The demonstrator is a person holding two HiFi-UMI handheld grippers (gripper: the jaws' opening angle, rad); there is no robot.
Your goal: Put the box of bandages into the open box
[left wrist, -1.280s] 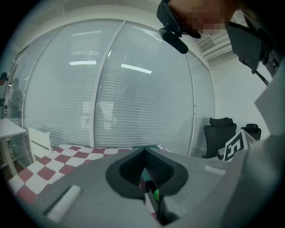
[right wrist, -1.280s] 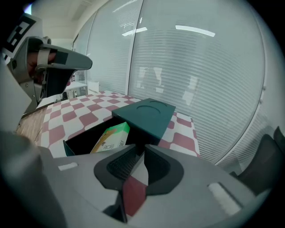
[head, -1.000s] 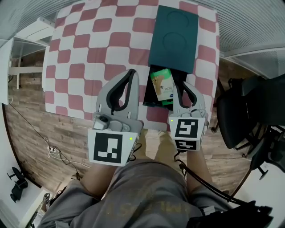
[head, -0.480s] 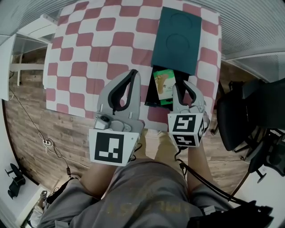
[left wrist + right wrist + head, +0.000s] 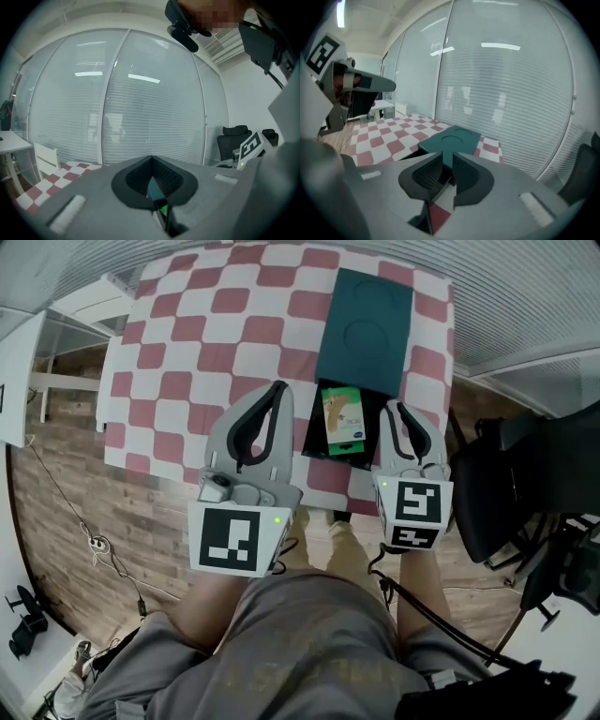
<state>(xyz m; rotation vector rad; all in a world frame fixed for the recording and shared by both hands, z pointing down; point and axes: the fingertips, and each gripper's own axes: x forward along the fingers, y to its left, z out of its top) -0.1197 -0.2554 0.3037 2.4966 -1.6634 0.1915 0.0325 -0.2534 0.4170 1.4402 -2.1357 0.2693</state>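
Observation:
The bandage box (image 5: 342,417), green and tan, lies inside the open dark box (image 5: 317,432) near the table's front edge. The dark green lid (image 5: 365,328) rests over the box's far part and shows again in the right gripper view (image 5: 451,140). My right gripper (image 5: 397,414) hangs just right of the open box, its jaws a narrow gap apart with nothing between them (image 5: 446,159). My left gripper (image 5: 276,390) hovers left of the box over the checkered cloth (image 5: 187,352), shut and empty (image 5: 151,161).
A black office chair (image 5: 511,474) stands close to the table's right side. White furniture (image 5: 80,310) sits at the left. Wooden floor with cables (image 5: 103,549) lies below the table's front edge. The person's legs fill the bottom of the head view.
The bandage box was tilted beside the right gripper's jaws; it now lies flat in the open box. The right gripper has drawn back to the right, clear of it.

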